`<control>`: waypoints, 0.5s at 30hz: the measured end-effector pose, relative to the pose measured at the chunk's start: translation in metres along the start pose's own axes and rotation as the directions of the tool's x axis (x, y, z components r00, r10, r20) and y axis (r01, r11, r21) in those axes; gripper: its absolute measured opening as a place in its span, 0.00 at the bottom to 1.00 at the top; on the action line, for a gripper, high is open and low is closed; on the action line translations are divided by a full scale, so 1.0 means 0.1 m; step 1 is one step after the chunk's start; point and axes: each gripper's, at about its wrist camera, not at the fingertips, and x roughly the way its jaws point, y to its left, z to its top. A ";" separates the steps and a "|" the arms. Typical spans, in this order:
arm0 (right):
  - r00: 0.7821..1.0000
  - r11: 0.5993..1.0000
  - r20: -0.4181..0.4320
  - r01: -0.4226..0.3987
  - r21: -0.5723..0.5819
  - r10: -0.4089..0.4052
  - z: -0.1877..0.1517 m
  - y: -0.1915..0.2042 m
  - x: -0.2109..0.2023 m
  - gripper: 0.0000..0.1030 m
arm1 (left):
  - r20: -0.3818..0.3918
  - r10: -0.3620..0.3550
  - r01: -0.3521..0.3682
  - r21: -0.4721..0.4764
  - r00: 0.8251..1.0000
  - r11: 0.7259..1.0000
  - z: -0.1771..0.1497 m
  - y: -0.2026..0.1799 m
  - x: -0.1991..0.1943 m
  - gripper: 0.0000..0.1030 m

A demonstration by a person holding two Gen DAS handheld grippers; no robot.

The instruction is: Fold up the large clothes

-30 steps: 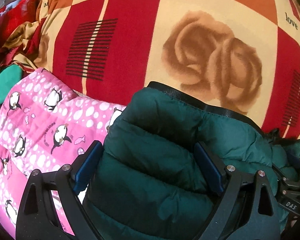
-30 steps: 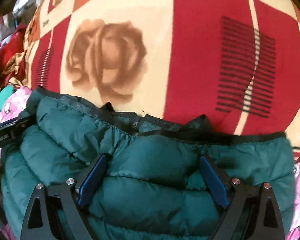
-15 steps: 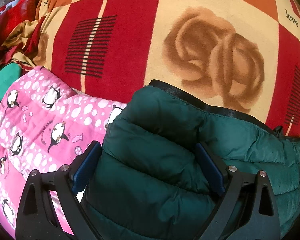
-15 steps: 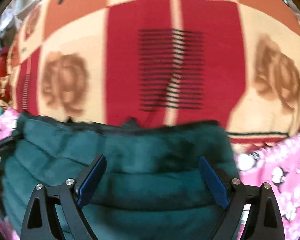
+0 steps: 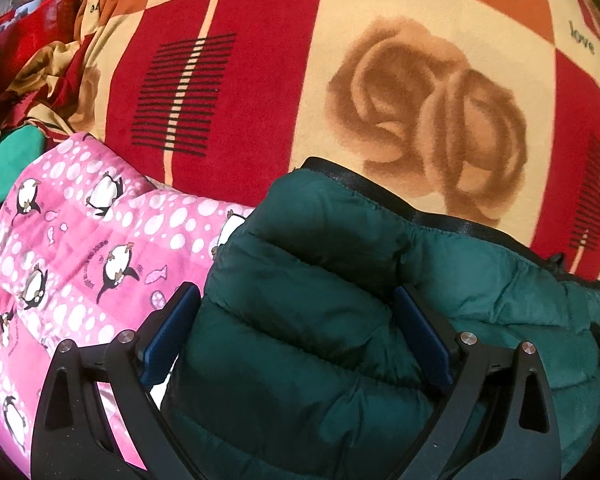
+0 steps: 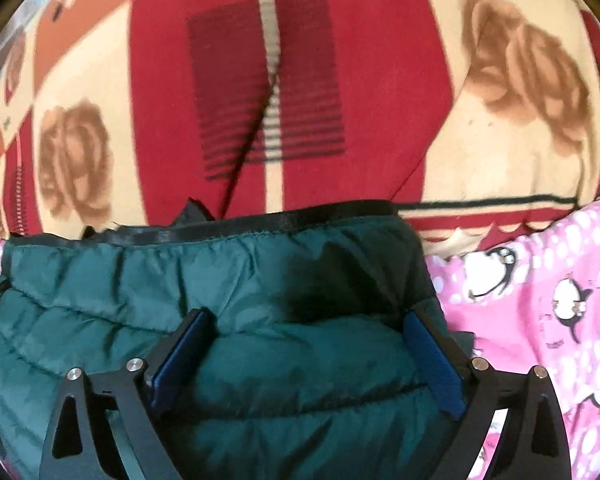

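Observation:
A dark green quilted puffer jacket (image 5: 312,280) with a black hem band lies bunched on a pink penguin-print quilt (image 5: 80,240). My left gripper (image 5: 296,328) stands wide open with the jacket's left end bulging between its blue pads. In the right wrist view the same jacket (image 6: 220,280) fills the lower middle, and my right gripper (image 6: 304,344) is also wide open with the padded fabric between its pads. Whether either pad presses the fabric I cannot tell.
A red, cream and orange blanket with brown roses (image 5: 420,112) covers the surface behind the jacket; it also shows in the right wrist view (image 6: 340,80). A heap of red and gold cloth (image 5: 48,64) and a green cloth (image 5: 12,160) lie at far left. The pink quilt (image 6: 540,300) extends right.
My right gripper has swung to the right along the jacket's hem, bringing the pink quilt into its view. The left gripper has stayed almost still. Both jaws stay open.

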 end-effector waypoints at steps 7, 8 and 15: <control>0.999 0.999 0.040 -0.031 -0.033 0.032 -0.19 0.04 -0.45 0.94 | 0.041 -0.023 0.021 0.033 0.999 0.999 -0.10 0.10 -0.37 0.94; 0.999 0.999 0.036 -0.024 -0.042 0.025 -0.23 0.05 -0.48 0.94 | 0.046 -0.021 0.019 0.042 0.999 0.999 -0.13 0.11 -0.42 0.94; 0.999 0.998 0.043 -0.023 -0.053 0.025 -0.53 0.02 -0.71 0.94 | 0.033 -0.072 0.071 0.026 0.997 0.997 -0.30 0.22 -0.61 0.94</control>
